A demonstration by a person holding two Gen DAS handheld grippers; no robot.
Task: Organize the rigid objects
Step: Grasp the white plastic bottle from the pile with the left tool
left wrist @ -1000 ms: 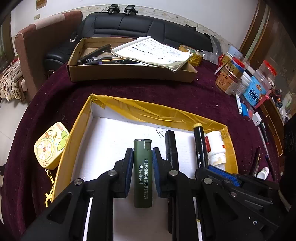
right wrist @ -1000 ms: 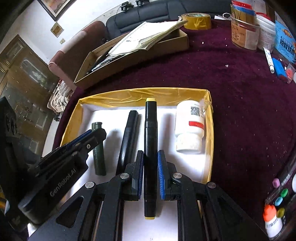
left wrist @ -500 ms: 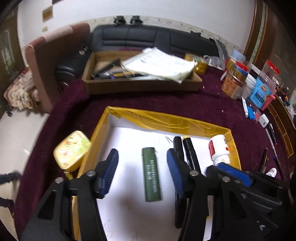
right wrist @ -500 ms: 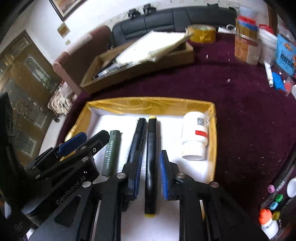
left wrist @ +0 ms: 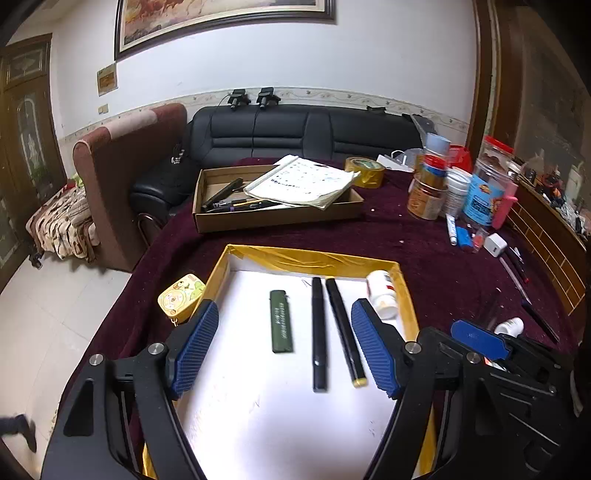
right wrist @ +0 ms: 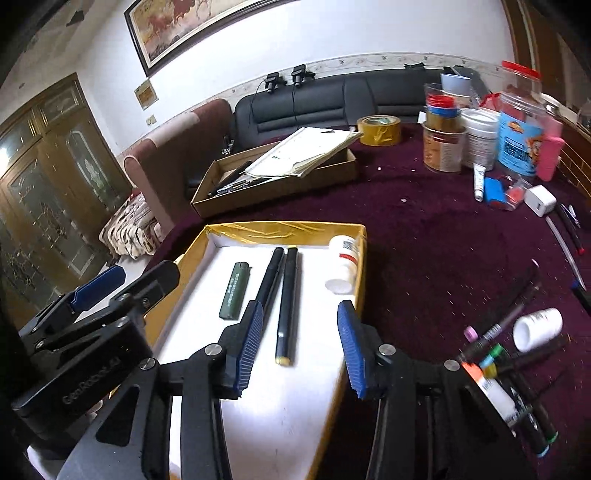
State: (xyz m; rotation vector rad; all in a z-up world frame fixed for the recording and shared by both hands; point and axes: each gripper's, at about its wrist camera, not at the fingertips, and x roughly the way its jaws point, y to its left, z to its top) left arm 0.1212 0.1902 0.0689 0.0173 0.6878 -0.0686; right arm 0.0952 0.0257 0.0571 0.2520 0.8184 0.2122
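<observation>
Both our left tongs (left wrist: 284,347) and right tongs (right wrist: 299,345) hang spread and empty. In the yellow-rimmed tray (left wrist: 314,258) lie the green lighter (left wrist: 281,320), two black pens (left wrist: 318,332) and a white bottle (left wrist: 382,293); markers (right wrist: 495,354) wait on the table (right wrist: 424,236).

Beyond my surface I see a black leather sofa (left wrist: 306,134), a brown armchair (left wrist: 122,162), a framed painting (left wrist: 221,18) on white wall.
</observation>
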